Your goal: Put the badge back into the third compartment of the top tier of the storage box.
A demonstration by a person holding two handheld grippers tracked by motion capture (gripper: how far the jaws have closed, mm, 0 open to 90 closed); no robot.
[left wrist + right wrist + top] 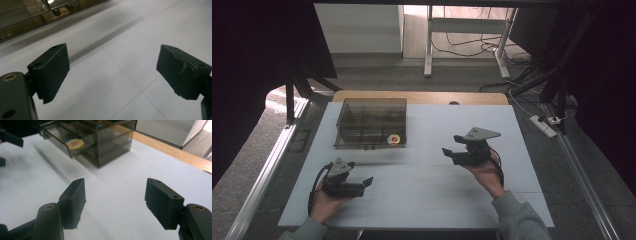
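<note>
A smoked see-through box (pixel 370 123) with inner compartments stands at the back left of the white table (pixel 437 190). A round yellow and red disc (pixel 394 139) lies in its front right corner. My left gripper (pixel 360 174) is held low near the front left, open, with nothing between its jaws. In the left gripper view the open gripper (pixel 115 70) points at bare table, and the box (pixel 25 15) front sits at the upper left. My right gripper (pixel 452 145) hovers right of centre, open and empty. The right gripper view has that gripper (pixel 115 200) facing the box (pixel 107 142) and disc (pixel 75 144).
A wooden strip (pixel 422 96) runs along the table's far edge. Metal rails (pixel 267 170) flank the table. Beyond it are a desk frame (pixel 429 45), floor cables and a power strip (pixel 543 125). The other gripper (pixel 10 138) shows in the right gripper view's top left.
</note>
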